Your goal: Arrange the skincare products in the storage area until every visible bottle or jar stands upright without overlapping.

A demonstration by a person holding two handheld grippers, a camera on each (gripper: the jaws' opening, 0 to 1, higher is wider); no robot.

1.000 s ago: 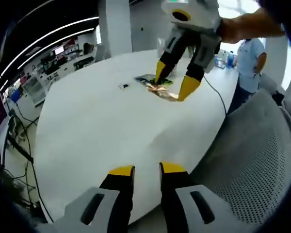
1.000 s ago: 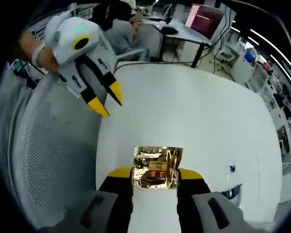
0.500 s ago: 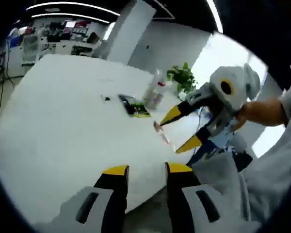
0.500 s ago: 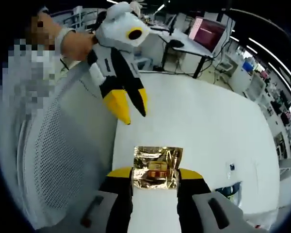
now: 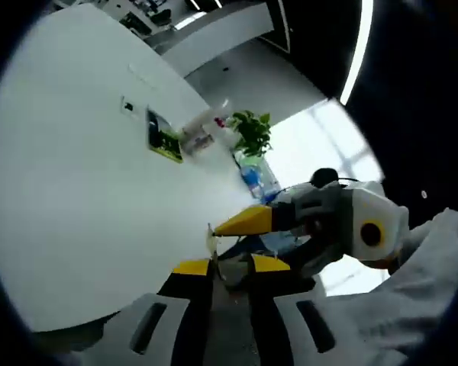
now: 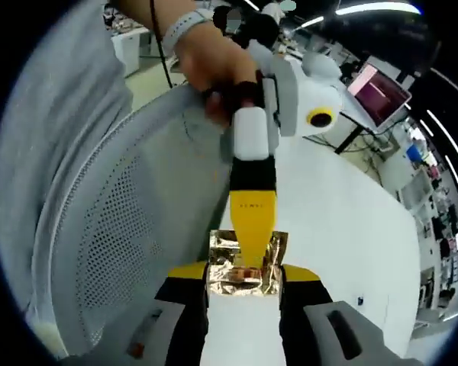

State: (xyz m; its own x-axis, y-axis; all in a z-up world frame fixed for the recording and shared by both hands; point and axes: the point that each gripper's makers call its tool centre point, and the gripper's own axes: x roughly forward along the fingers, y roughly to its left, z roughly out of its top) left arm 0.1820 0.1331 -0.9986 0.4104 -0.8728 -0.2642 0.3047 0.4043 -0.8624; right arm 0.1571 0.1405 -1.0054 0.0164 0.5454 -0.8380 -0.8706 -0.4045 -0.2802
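Observation:
A crinkled gold foil packet [image 6: 226,271] is pinched between the jaws of my right gripper [image 6: 244,273], just off the near edge of the white table [image 6: 343,229]. My left gripper [image 6: 252,258], held by a hand, comes down from above, and its yellow fingertips overlap the top of the packet. In the left gripper view my left gripper [image 5: 229,267] shows a narrow gap between its jaws, and the packet [image 5: 211,242] appears edge-on beside it. My right gripper [image 5: 223,235] reaches in there from the right. Far across the table lie clear bottles [image 5: 206,136] and a green packet [image 5: 164,139].
A grey mesh chair back [image 6: 130,229] stands close on the left of the right gripper view. A potted plant [image 5: 252,133] and blue-labelled bottles [image 5: 253,179] stand at the table's far side. A small dark tag [image 5: 127,106] lies on the table [image 5: 76,191].
My left gripper has swung in from the upper left to the foil packet, its tips now on the packet's top. The packet stays between my right gripper's jaws.

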